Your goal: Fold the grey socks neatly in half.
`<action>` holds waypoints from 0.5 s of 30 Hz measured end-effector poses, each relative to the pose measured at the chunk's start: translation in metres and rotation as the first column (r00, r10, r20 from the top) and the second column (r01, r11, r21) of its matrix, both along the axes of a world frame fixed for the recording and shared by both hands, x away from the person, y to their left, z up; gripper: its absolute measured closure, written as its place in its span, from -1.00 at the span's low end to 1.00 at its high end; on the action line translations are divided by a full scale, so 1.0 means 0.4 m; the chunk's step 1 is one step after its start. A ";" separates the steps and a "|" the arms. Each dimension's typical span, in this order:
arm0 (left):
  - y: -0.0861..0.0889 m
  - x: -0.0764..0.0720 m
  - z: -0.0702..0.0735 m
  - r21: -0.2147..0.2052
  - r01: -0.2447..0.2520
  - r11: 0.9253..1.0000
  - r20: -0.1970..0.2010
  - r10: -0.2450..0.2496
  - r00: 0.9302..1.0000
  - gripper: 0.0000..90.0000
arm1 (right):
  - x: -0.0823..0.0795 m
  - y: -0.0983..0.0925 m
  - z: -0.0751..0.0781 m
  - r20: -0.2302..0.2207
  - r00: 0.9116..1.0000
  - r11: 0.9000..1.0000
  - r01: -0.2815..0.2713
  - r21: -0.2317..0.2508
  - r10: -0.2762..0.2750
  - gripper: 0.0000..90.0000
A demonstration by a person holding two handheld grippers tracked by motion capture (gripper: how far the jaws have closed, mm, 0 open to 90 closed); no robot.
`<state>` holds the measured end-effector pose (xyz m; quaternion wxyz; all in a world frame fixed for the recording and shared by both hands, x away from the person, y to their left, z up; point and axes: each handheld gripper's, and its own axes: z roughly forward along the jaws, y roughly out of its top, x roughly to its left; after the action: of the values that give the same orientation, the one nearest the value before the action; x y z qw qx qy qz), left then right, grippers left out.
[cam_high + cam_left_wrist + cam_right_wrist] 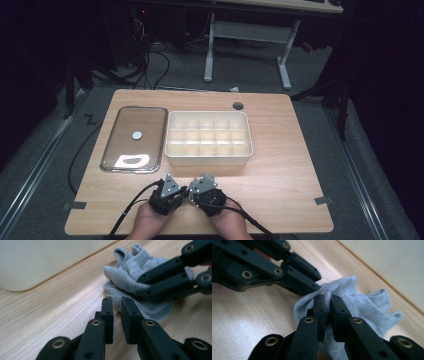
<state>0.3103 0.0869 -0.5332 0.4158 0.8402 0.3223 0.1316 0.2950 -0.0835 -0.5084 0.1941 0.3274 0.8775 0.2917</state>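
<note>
A crumpled grey cloth (pixel 130 270) lies on the wooden table (pixel 280 170) just in front of the white box. In the left gripper view my left gripper (pixel 117 303) has its jaws nearly together, with the cloth's near edge between the tips. My right gripper (pixel 327 300) is shut on a fold of the same cloth (pixel 362 305). From the upper right of the left gripper view, the right gripper (pixel 141 283) comes in over the cloth. From above, the left gripper (pixel 176 189) and right gripper (pixel 196 187) sit side by side near the table's front edge, covering the cloth.
A white box with several compartments (pixel 209 159) stands mid-table, its wall close behind the cloth (pixel 37 260). To its left lies a clear lid with a metal rim (pixel 107 150) and a small round white piece (pixel 136 135) on it. A cable hole (pixel 238 105) is at the back.
</note>
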 end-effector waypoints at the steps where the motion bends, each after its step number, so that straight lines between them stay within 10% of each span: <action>1: 0.000 0.000 0.000 0.000 0.000 1.000 0.000 0.000 1.000 0.78 | 0.000 0.000 0.000 0.000 1.000 1.000 0.000 0.000 0.000 0.85; 11: -0.001 0.000 0.000 0.001 -0.002 1.000 -0.003 0.002 1.000 0.78 | -0.041 -0.050 0.053 0.057 0.997 0.996 0.051 0.075 -0.055 0.47; 15: -0.001 0.000 0.000 0.003 0.000 1.000 -0.001 0.000 1.000 0.77 | -0.041 -0.070 0.026 0.014 0.997 0.996 0.071 0.058 -0.072 0.45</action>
<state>0.3105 0.0867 -0.5334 0.4144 0.8409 0.3223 0.1316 0.2786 -0.1116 -0.4979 0.2021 0.3614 0.8549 0.3124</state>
